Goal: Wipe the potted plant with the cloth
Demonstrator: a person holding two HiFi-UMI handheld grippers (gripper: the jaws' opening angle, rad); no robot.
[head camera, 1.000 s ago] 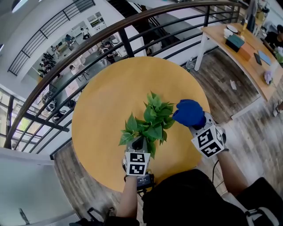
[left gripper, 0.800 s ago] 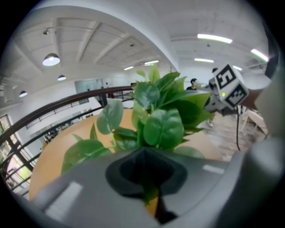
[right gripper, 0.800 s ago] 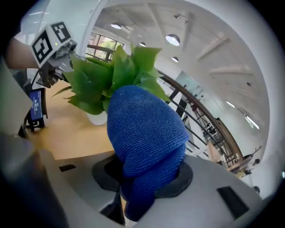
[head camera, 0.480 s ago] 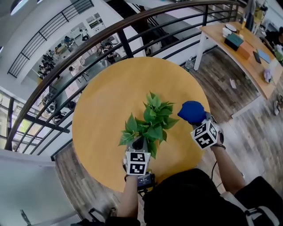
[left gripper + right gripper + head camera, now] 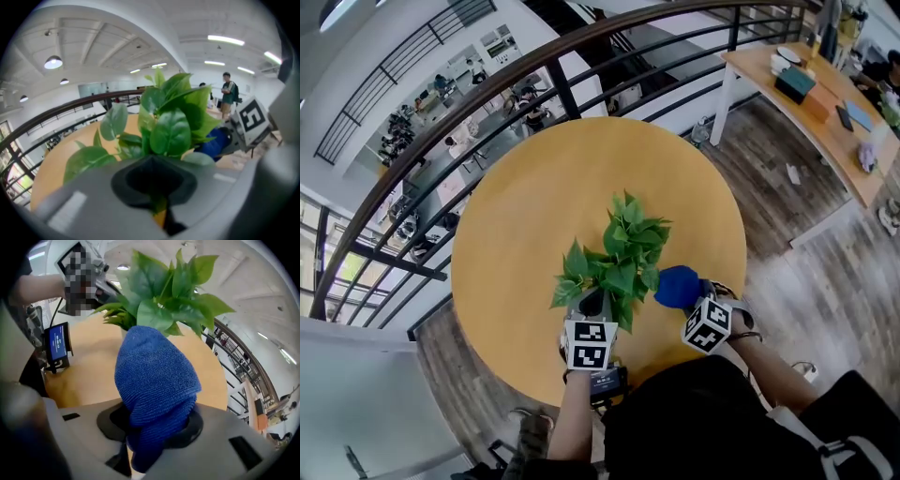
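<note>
Jaws of the right gripper pinch the bunched blue cloth, which looks soft and light, just right of the potted plant. The left gripper is clamped on a stem at the plant's near side. Its leaves look thin and floppy, so wipe gently.

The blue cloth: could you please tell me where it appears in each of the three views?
Head view: the blue cloth sits lower centre, just right of the potted plant.
Left gripper view: right of centre, partly behind the leaves.
Right gripper view: centre, clamped in the right gripper.
Shared landmark: the potted plant, beside the cloth in all three.
</note>
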